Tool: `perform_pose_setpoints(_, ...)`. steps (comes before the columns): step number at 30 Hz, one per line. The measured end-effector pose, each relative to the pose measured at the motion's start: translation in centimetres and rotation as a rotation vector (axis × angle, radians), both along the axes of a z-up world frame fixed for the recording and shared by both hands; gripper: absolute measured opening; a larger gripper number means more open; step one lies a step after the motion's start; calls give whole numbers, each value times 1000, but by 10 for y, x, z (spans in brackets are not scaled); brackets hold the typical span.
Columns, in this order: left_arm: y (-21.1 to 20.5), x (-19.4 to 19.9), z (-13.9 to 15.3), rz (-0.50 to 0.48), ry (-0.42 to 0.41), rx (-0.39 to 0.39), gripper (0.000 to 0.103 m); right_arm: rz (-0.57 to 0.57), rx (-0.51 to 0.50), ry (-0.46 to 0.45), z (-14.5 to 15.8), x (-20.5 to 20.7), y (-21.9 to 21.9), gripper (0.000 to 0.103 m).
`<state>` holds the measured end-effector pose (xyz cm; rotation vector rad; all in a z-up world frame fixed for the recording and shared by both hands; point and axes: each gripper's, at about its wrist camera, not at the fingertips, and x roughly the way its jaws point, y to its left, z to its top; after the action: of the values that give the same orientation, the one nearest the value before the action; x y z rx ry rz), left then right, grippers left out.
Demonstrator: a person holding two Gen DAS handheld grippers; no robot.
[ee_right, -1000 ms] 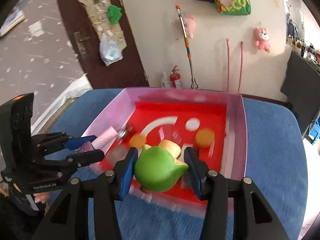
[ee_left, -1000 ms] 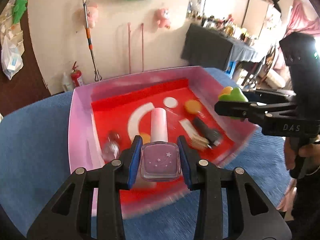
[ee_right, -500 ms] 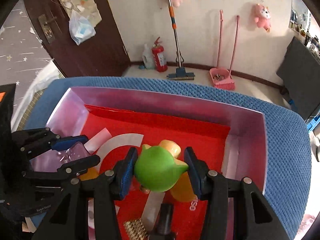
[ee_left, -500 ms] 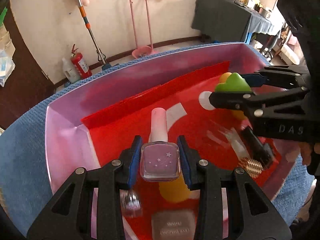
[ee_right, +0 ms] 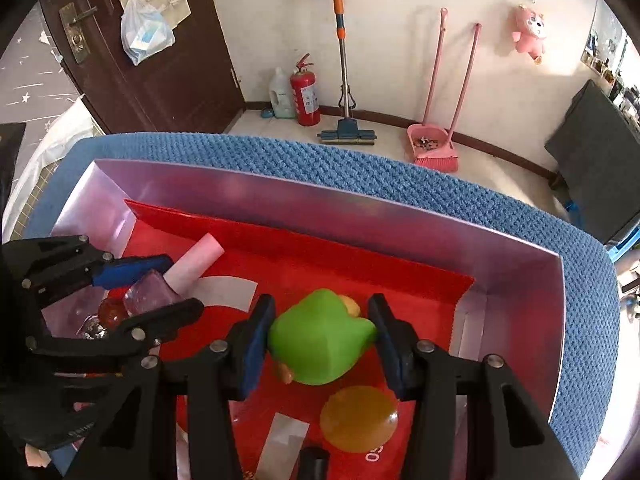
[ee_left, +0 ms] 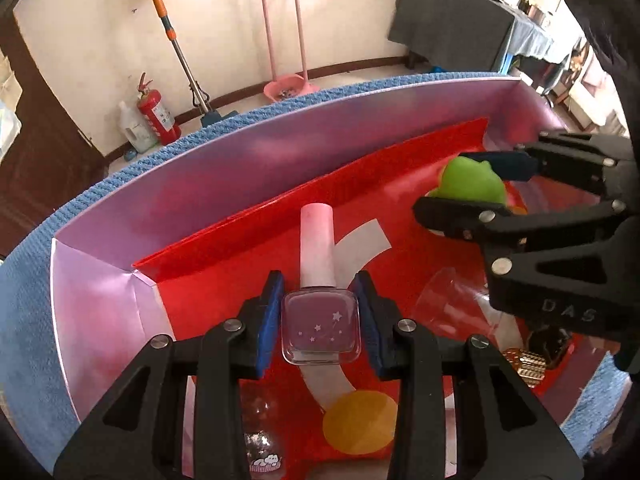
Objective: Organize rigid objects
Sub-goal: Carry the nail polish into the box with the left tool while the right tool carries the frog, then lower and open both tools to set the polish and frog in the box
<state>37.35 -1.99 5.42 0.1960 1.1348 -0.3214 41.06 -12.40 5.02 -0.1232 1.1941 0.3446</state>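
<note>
A blue knitted cloth is covering the table (ee_right: 400, 168), carrying a pink tray (ee_left: 248, 172) with a red liner (ee_left: 404, 184). Over it, the right hand-held gripper (ee_right: 322, 336) is clamping a green toy (ee_right: 316, 338) — the left hand-held gripper (ee_left: 319, 322) is pinching a purple nail polish bottle (ee_left: 319, 328), cap pointing forward.

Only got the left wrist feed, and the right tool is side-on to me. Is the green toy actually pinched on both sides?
Observer: Yes. In the right wrist view, both pads of the right tool touch the green toy, the right one at its pointed end.
Operator: Anything close to it?
Observer: An orange ball lies on the red liner, just on the near side of the toy, by the tool's right finger.
Operator: Room to its right?
Observer: Bare liner, then the pink box wall.
</note>
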Motion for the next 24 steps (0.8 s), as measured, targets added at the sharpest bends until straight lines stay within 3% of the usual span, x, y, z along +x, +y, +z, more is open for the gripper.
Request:
perform_pose_setpoints(21,4,4,3,8,17,-20,34,14,-26,-6,-5,-1,3,51)
perform_pose_setpoints(24,7,6,2,14,20,-20,39,13,-21,-2,-6,-2,3,52)
